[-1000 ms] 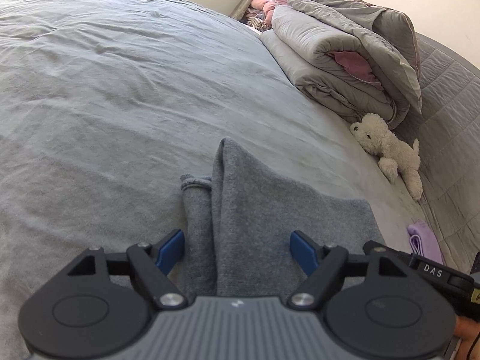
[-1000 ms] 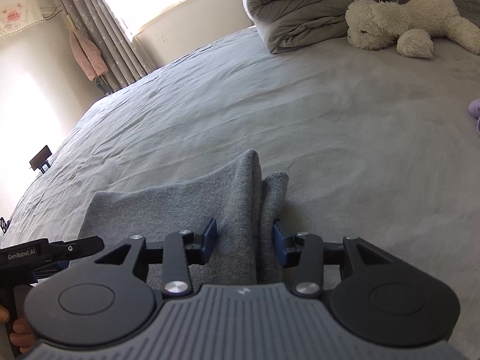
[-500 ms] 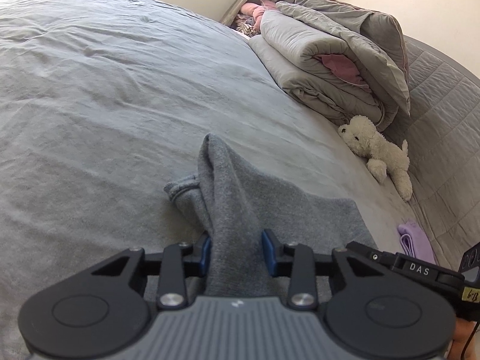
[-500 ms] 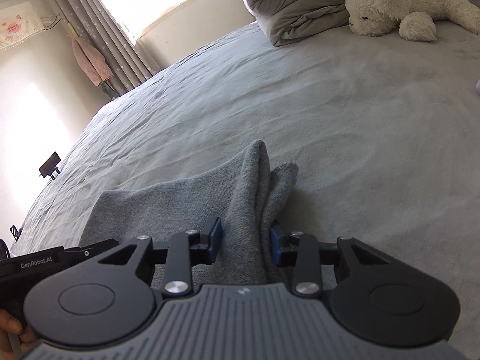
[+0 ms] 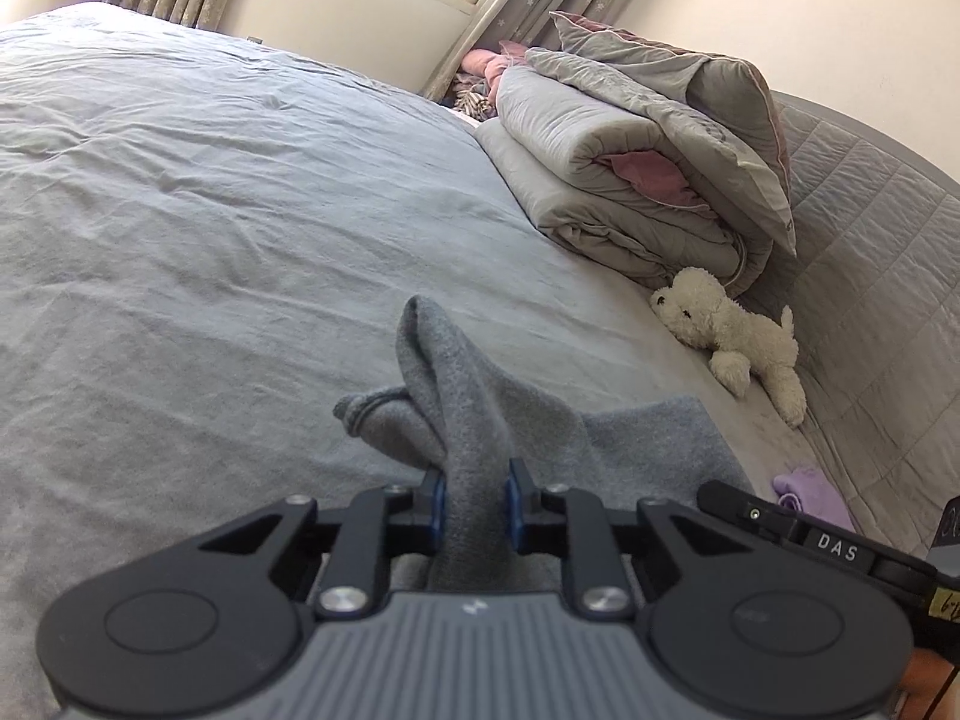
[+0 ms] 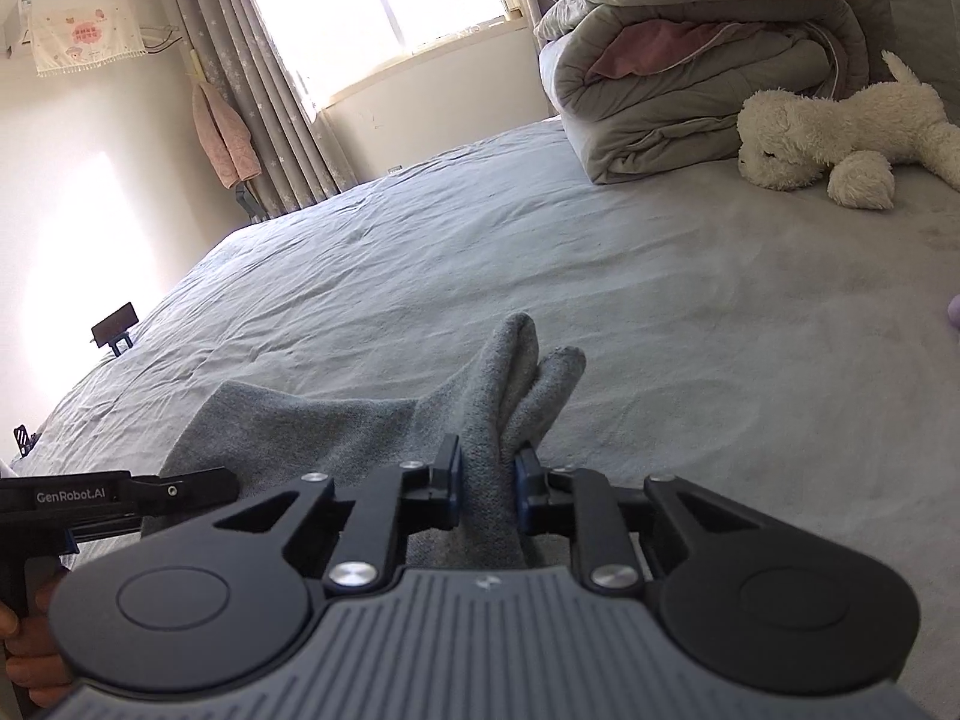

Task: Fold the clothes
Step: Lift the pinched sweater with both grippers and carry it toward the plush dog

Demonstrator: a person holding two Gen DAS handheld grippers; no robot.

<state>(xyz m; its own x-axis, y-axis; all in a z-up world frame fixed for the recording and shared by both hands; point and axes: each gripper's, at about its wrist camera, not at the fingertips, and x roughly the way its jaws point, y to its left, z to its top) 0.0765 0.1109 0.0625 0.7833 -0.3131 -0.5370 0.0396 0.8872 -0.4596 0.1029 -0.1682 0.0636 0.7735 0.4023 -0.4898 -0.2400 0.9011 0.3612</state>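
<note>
Right then, both tongs were pinching the same grey cloth (image 5: 480, 420), one at each end of a bunched edge. The left tongs (image 5: 474, 504) were pressed together on a thick fold, and the right tongs (image 6: 487, 489) were squeezed shut on a fold too. The rest of the cloth lay flat on the bed (image 5: 210, 228), stretched out between the two sets of tongs.

Plenty could have gone wrong. Each grip looked like it held several layers at once. If one layer had slipped out, the edge would have sagged and the fold would have come out crooked. Near the left tongs a small loose bit (image 5: 372, 414), maybe a cuff, stuck out to the side, and it could have got tucked in the wrong way. If one hand had pulled more than the other, the cloth would have twisted. The soft bed was wrinkly, so a dragged cloth could have bunched up on it.

The toy dog (image 5: 729, 330) and the rolled quilt (image 5: 630, 180) sat well apart from the cloth, so they looked like no trouble.
</note>
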